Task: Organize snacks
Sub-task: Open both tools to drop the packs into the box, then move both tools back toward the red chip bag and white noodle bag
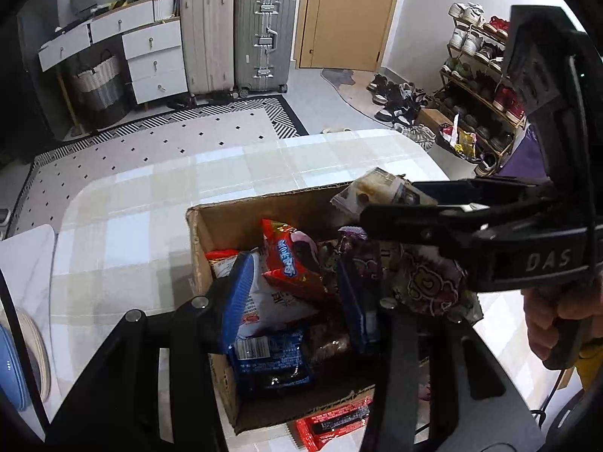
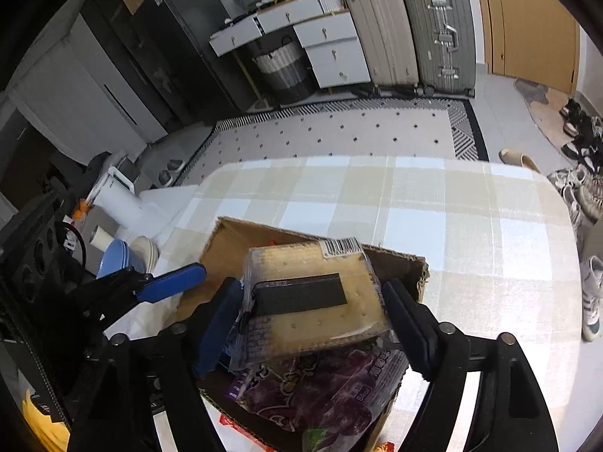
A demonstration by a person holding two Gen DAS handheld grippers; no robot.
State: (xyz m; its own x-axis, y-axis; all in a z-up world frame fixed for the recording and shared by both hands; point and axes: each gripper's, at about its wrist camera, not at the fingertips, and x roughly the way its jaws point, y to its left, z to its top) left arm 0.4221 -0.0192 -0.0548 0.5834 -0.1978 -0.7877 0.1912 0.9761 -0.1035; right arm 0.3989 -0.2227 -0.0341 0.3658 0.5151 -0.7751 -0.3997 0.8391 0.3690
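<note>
A cardboard box on the checked tablecloth holds several snack packs: a red pack, a white pack, a dark blue pack and a purple grape-print pack. My left gripper is open, its blue-padded fingers down among the packs. My right gripper is shut on a clear-wrapped cracker pack and holds it over the box; it also shows in the left wrist view.
A red pack lies on the table in front of the box. Blue and cream bowls, a paper roll and black equipment stand at the table's left. Suitcases, drawers and a shoe rack stand beyond on the floor.
</note>
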